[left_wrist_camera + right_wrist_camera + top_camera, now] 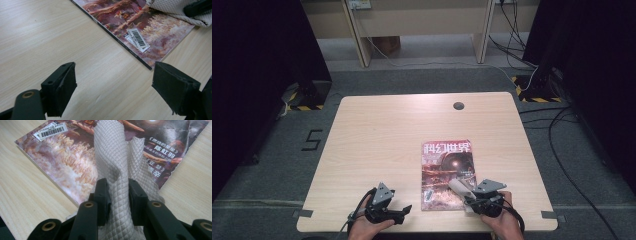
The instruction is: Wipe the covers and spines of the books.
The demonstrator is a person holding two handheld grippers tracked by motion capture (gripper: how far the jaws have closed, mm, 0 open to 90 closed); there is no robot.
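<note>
Item in hand: a pale beige quilted cloth [113, 167], diamond-stitched, bunched into an upright fold. It lies over the near right corner of a magazine [447, 172], draped onto the cover, and is clamped between the jaws of the right gripper [117, 195], whose pads press the fold from both sides. The high view shows the same cloth [460, 186] at that corner, ahead of the right gripper [476, 196].

Magazine: flat on the light wood worktop [377, 140], glossy cover in reds and browns, large white Chinese title across its far edge. A white barcode label [137, 39] sits near its near left corner. White Chinese lettering runs down the right side of the cover; not legible enough to transcribe.

Left gripper [113, 82]: jaws wide apart, nothing between them, on bare worktop left of the magazine, close to its near left corner
</note>
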